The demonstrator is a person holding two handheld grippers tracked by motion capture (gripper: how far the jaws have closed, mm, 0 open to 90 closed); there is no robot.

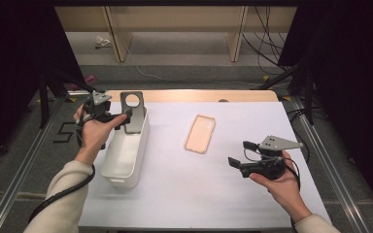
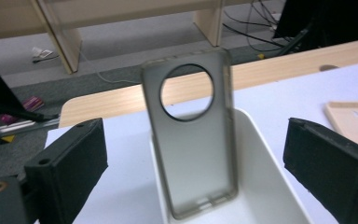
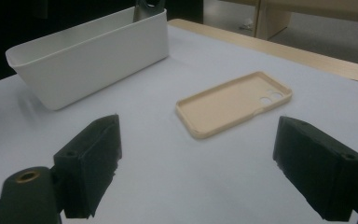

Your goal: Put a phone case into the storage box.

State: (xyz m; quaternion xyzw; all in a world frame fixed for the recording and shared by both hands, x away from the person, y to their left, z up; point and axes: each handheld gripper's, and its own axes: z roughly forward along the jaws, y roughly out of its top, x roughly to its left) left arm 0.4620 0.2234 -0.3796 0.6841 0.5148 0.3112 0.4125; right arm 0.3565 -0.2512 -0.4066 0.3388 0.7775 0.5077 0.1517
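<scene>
Your left gripper sits at the left of the high view, beside the far end of the white bin. In the left gripper view its two black jaws stand wide apart at the lower left and lower right corners, and neither pad touches anything: the tool is open and holds nothing.

The grey phone case stands between those jaws, clear of both, in the middle of the left gripper view. It is nearly upright with a slight tilt, the round camera cutout at its top, and its lower edge down inside the bin. In the high view the same case rises above the bin's far end, at upper left of the white table cover.

Your right gripper is at the right of the high view, held in your hand above the cover. In the right gripper view its jaws are spread at lower left and lower right with bare cover between them: open, empty.

The beige phone case lies flat on the cover near the centre of the high view, open side up, well apart from the bin and between the two grippers. In the right gripper view it lies ahead of the jaws, right of centre, with the bin at upper left.
</scene>
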